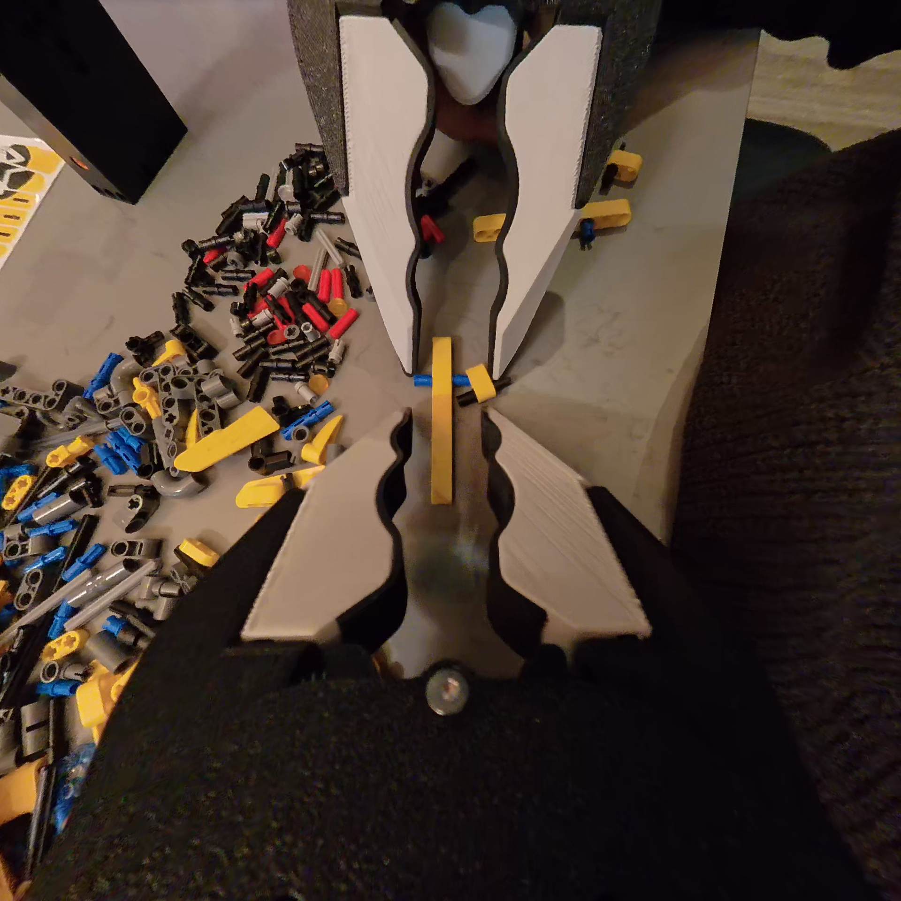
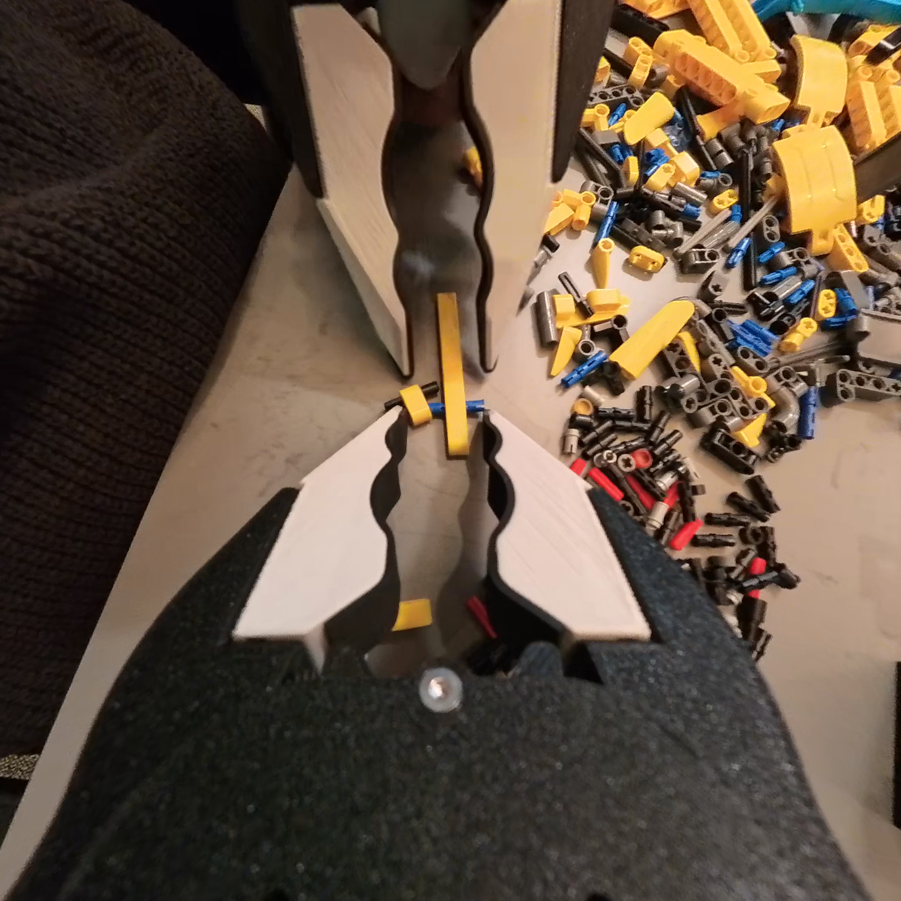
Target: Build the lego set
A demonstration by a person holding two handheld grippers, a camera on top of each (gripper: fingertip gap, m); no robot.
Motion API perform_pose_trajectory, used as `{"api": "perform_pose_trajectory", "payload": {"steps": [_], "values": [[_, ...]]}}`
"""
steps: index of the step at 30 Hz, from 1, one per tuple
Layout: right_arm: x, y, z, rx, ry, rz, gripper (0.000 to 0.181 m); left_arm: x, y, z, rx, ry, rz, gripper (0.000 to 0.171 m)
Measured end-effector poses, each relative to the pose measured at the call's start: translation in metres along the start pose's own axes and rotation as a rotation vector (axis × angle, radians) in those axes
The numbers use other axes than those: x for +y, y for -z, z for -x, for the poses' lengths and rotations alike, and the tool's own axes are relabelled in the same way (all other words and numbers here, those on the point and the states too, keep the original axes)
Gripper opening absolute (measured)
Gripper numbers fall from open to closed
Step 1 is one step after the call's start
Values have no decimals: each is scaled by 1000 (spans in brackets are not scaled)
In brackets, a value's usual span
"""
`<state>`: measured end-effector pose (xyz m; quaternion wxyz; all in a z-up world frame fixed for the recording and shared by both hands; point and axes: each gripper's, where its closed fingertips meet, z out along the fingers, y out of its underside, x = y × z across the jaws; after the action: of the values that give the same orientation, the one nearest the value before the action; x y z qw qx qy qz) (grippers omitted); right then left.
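Note:
A long yellow beam (image 1: 441, 424) stands on its thin edge on the grey table (image 1: 585, 439). A blue pin (image 1: 421, 381) crosses it, and beside it sits a small yellow connector (image 1: 480, 383) on a black pin. My left gripper (image 1: 446, 414) is open, with the near half of the beam between its fingers, untouched. My right gripper (image 1: 453, 373) faces it, open, with its tips right at the pins. In the right wrist view the beam (image 2: 451, 375) and connector (image 2: 415, 404) lie just beyond my right gripper (image 2: 442, 414), and the left gripper (image 2: 446, 370) straddles the far end.
A big loose pile of black, red, blue, grey and yellow building parts (image 1: 195, 390) covers the table beside the grippers (image 2: 731, 317). A black box (image 1: 88, 88) and a yellow sticker sheet (image 1: 19, 195) lie at the far left. Dark knitted fabric (image 1: 804, 439) lines the table edge. Only a small space, under 4 cm, lies between the two pairs of fingers.

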<state>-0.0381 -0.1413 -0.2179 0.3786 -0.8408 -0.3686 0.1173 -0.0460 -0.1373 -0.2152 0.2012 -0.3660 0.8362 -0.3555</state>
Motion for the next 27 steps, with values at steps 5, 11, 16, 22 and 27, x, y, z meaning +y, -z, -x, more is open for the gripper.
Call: {"api": "perform_pose_trajectory", "payload": {"steps": [5,11,16,22,27], "values": [[0,0,0,3,2,0,31,-7,7,-5,55,70,-60,30],[-1,0,0,19,23,6,31,2,1,10,-128,93,14,47],[-2,0,0,34,35,17,31,3,1,-3,-97,111,25,47],[-1,0,0,24,18,12,31,3,0,-1,-108,139,27,47],[-1,0,4,3,7,17,23,0,-5,-1,-107,172,32,47]]}}
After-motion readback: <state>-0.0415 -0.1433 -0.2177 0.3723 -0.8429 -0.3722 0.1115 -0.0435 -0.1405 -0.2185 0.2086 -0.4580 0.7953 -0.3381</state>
